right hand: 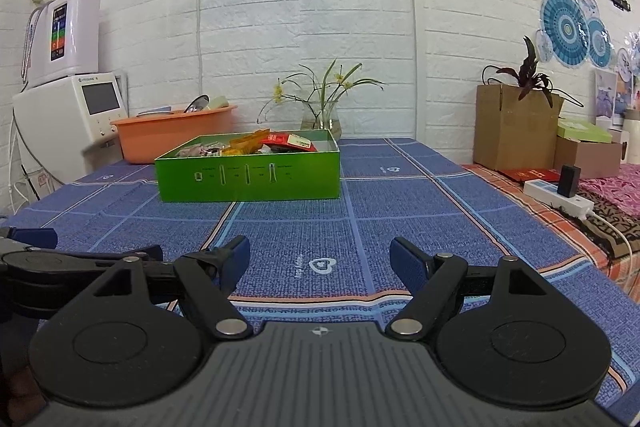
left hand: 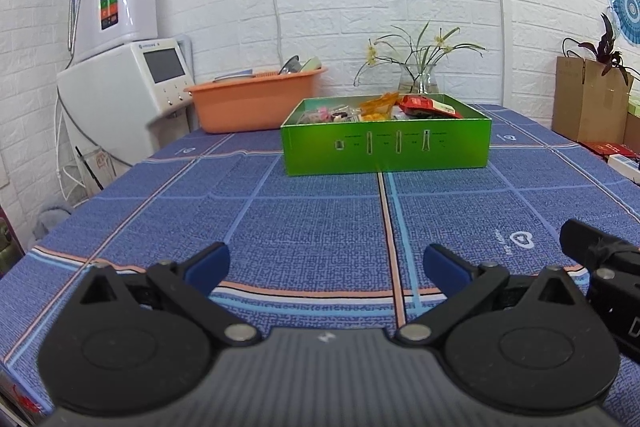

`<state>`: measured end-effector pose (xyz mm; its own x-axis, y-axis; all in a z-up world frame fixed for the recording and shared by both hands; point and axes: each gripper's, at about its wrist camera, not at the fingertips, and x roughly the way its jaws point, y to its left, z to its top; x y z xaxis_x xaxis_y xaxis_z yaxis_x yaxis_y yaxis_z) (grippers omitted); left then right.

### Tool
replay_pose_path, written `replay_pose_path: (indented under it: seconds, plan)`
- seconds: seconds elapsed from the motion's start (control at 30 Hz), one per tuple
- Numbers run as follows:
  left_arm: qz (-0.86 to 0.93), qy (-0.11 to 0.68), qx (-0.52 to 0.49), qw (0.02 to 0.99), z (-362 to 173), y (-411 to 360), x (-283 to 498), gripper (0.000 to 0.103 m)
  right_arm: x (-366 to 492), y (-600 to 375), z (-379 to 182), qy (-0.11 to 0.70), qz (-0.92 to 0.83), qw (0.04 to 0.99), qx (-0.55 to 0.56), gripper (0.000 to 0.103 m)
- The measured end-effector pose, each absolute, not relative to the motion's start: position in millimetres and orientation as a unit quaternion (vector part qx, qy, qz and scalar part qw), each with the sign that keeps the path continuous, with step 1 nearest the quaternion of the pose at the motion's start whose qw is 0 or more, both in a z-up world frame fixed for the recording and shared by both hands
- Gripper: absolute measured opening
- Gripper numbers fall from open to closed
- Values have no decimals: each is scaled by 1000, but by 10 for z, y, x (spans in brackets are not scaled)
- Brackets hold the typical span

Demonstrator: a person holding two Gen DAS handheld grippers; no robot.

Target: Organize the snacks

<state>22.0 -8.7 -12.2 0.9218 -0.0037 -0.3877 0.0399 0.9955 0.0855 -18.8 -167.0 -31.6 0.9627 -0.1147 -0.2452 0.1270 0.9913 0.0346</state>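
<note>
A green box (left hand: 386, 147) stands on the blue checked tablecloth (left hand: 320, 219), toward the far side of the table. Several snack packets lie inside it, among them a red one (left hand: 430, 105) and an orange one (left hand: 378, 105). The box also shows in the right wrist view (right hand: 248, 177) with the red packet (right hand: 290, 143). My left gripper (left hand: 326, 265) is open and empty, low over the near part of the cloth. My right gripper (right hand: 320, 261) is open and empty, beside the left one, which shows at the left edge (right hand: 30, 239).
An orange basin (left hand: 256, 99) with dishes and a glass vase of flowers (left hand: 418, 79) stand behind the box. A white appliance (left hand: 120, 95) is at the far left. Cardboard boxes (right hand: 516, 127) and a power strip (right hand: 558, 197) lie to the right.
</note>
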Motion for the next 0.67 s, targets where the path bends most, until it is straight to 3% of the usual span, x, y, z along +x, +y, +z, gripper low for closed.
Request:
replay_pose_path:
  seconds: [0.67]
  plan:
    - [-7, 165, 29, 986, -73, 47, 130, 103, -180, -1708, -349, 122, -81, 989, 13, 103]
